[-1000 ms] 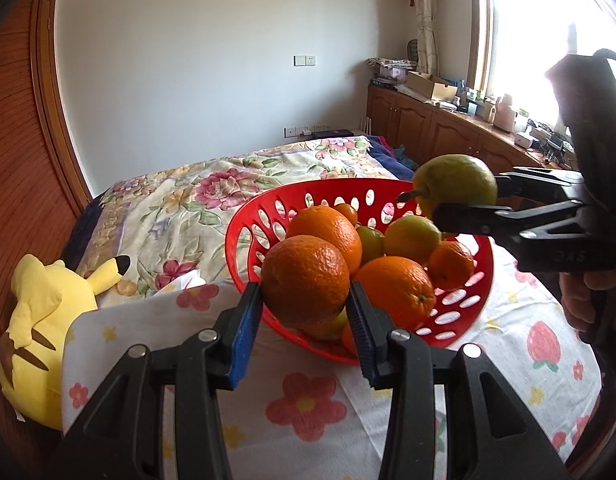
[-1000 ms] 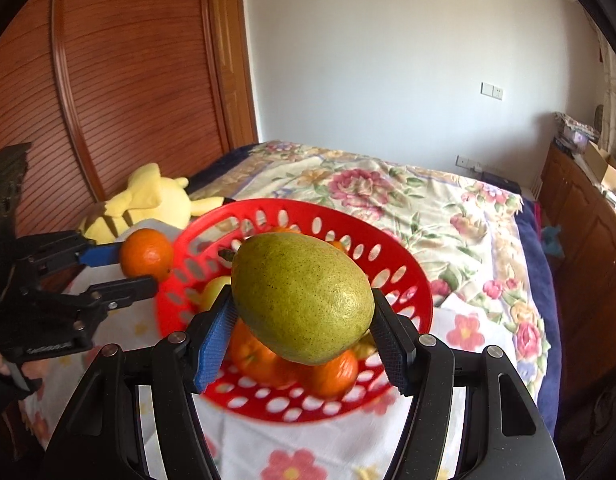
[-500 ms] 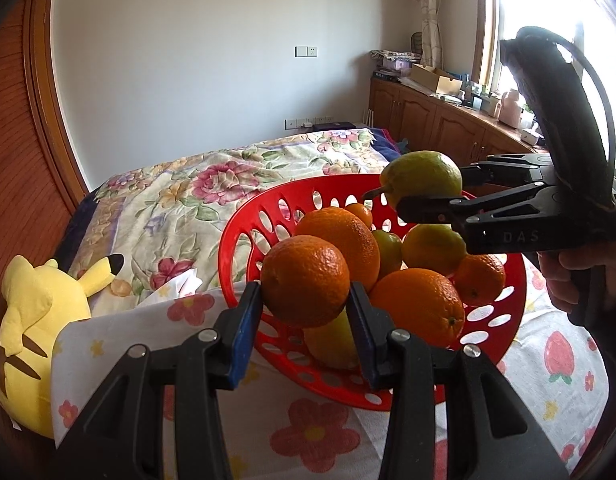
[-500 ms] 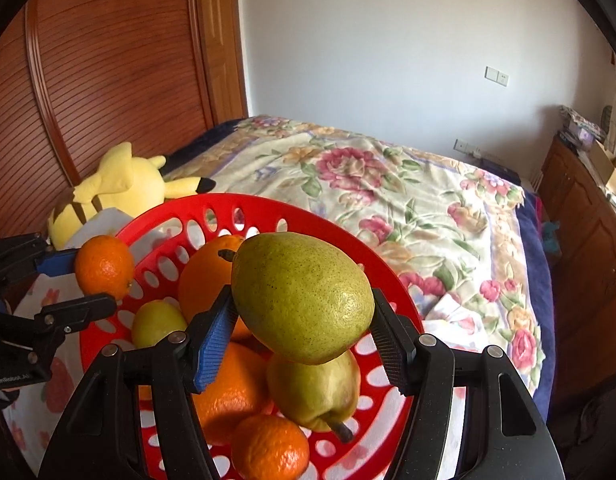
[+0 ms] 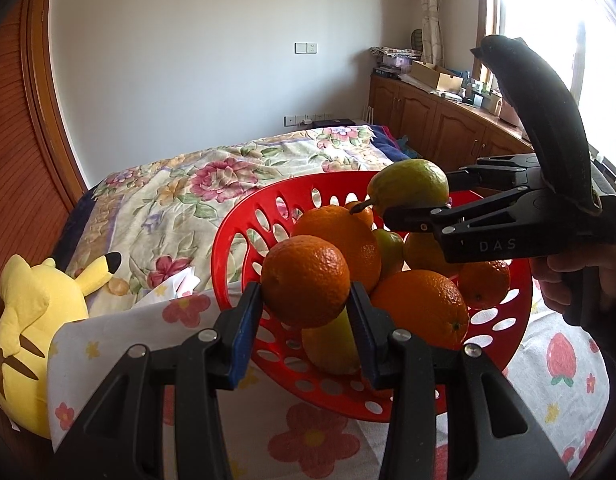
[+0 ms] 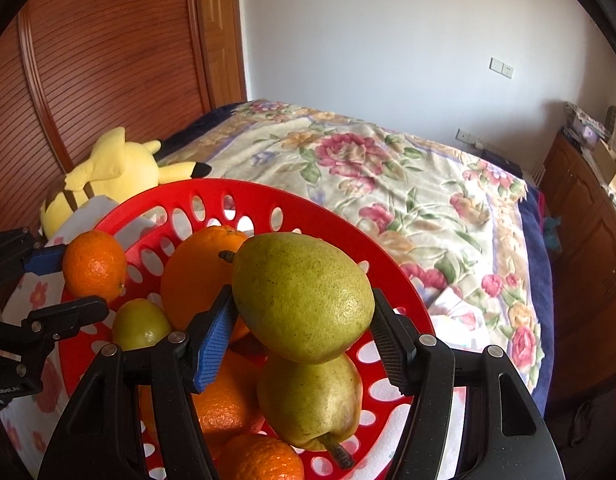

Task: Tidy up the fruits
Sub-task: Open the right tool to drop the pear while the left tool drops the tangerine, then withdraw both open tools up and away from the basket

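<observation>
A red perforated basket [image 5: 236, 240] [image 6: 316, 208] stands on a flowered cloth and holds several oranges, pears and small green fruits. My left gripper [image 5: 306, 292] is shut on a small orange [image 5: 306, 280] [image 6: 94, 266], held over the basket's near rim. My right gripper [image 6: 302, 300] [image 5: 412, 206] is shut on a green pear [image 6: 302, 296] [image 5: 408, 184], which hangs above the fruit pile, over a second pear [image 6: 312, 396] lying in the basket. A large orange [image 5: 344, 240] [image 6: 200, 272] tops the pile between the two held fruits.
A yellow plush toy [image 5: 32, 320] [image 6: 108, 176] lies left of the basket by a wooden wardrobe [image 6: 108, 60]. Beyond is a flowered bedspread [image 5: 196, 184] [image 6: 388, 184]. Wooden cabinets [image 5: 436, 128] line the right wall. A hand [image 5: 580, 276] holds the right gripper.
The right gripper has carried the pear down and further over the basket's middle, closer to the pile. The left gripper with the orange has edged slightly nearer the basket.
</observation>
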A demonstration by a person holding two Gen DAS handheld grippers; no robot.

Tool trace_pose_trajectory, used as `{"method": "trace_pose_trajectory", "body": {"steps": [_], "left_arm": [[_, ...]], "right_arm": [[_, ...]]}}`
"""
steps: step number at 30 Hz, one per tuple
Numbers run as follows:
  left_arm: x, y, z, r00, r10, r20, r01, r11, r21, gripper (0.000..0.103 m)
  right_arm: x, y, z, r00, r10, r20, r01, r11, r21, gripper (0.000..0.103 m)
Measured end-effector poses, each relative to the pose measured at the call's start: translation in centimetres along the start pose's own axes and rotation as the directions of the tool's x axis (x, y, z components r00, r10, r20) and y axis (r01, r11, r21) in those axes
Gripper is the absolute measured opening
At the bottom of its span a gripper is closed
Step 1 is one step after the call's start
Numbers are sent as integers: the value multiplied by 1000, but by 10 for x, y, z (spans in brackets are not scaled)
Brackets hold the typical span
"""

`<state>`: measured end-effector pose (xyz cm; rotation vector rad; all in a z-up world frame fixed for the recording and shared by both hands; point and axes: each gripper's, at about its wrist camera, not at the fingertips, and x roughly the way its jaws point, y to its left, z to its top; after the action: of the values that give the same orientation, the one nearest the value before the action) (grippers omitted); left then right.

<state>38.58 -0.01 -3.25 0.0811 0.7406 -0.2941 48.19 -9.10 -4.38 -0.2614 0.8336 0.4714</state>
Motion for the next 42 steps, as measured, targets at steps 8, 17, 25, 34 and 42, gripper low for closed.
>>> {"method": "trace_pose_trajectory", "body": {"steps": [8,17,25,34,42], "left_arm": [[4,-2,-1,1000,4,-13,-4,1000,4,43],[-4,-3,0,1000,7,9,-7,1000,2,43],[-12,-7,-3,1000,9,3,-10,1000,12,43],[-45,-17,-11,999,25,26,-26,1000,17,44],[-90,-29,-24,997,44,64,-46,999,18,46]], "right_arm": [[1,2,1,1000,-8,-10,8,1000,4,67],[-4,2,-2,999,-33,-3,33,999,22,71],[-16,10,-12,999,-26,30,24,999,45,71],[-65,29,-40,990,-10,144,-8,992,123,71],[-111,43,-64,979,-29,202,-5,986,166,71]]}}
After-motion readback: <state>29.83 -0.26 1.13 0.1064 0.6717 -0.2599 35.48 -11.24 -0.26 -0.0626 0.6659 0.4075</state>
